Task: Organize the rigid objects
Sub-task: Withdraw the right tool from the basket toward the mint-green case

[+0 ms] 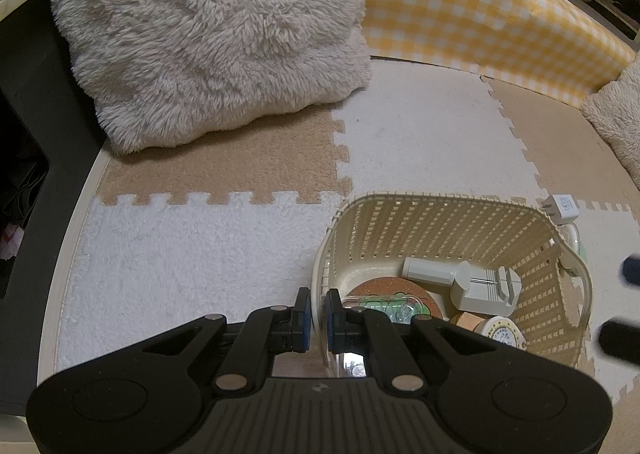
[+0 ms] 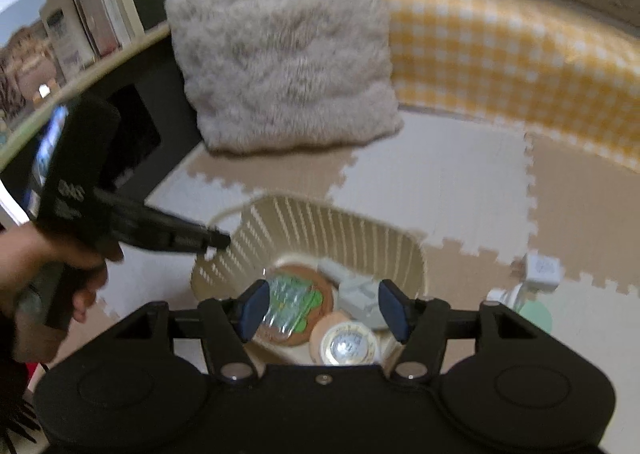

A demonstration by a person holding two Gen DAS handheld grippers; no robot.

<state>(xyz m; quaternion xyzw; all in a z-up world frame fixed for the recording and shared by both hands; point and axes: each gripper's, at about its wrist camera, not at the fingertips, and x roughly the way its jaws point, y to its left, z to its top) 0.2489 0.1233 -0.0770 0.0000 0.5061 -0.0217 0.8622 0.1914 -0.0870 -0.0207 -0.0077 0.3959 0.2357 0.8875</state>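
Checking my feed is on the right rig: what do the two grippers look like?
Both are matte black plastic with ribbed bodies, silver pivot rivets and blue pads: left gripper, right gripper. The left's handle carries pale lettering, blurred, in the right wrist view. No cables or sleeves show.

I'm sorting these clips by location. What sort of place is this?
Probably a living room or play corner at home: interlocking foam floor mats, a fluffy cushion and a yellow checked padded seat edge.

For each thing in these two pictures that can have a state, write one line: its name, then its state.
left gripper: shut on the basket wall.
right gripper: open, nothing between the pads, above the basket.
basket: upright on the floor mat, partly filled.
cork coaster: flat on the basket floor, a clear packet on top.
grey tool: lying in the basket.
white charger: on the mat, outside the basket.
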